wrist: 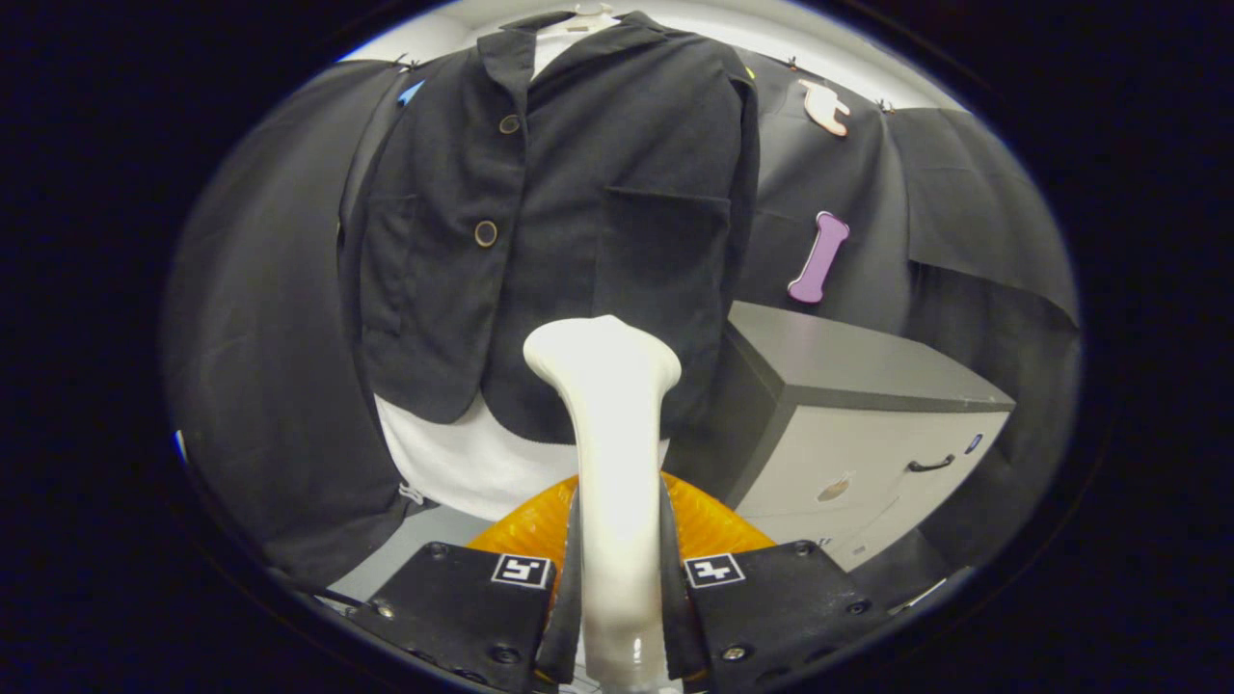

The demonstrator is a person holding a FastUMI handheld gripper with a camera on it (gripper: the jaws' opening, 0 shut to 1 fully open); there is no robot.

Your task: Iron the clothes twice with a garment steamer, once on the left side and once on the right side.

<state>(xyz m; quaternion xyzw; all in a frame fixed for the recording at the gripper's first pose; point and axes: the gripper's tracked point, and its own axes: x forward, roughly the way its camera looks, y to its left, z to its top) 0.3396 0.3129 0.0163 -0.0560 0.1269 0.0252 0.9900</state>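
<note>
Fingers (617, 588): closed on the neck of the garment steamer (609, 453), one pressing on each side of it.

Garment steamer: white, slim neck rising from between the fingers and widening to a flared head. Head raised in front of the lower hem of the jacket (569, 222), just right of the front opening; whether touching the cloth or held slightly off it, not clear from this angle.

Jacket: black, hung upright on a hanger (588, 13) directly beyond the fingers. Collar at the top, two round buttons (486, 232) down the front edge, patch pockets on both front panels. Worn over a white garment (463, 463) that showed at the neck and hung below the hem.

Orange ribbed object (709, 525): low behind the steamer's neck, just beyond the fingertips, partly hidden; possibly the steamer's base.

Cabinet (868, 434): right of the jacket and near it, dark top, pale front with a dark drawer handle (930, 465).

Black cloth (260, 318): hung as backdrop behind and to both sides of the jacket.

Floor (405, 554): grey patch below the white garment, left of the orange object.
</note>
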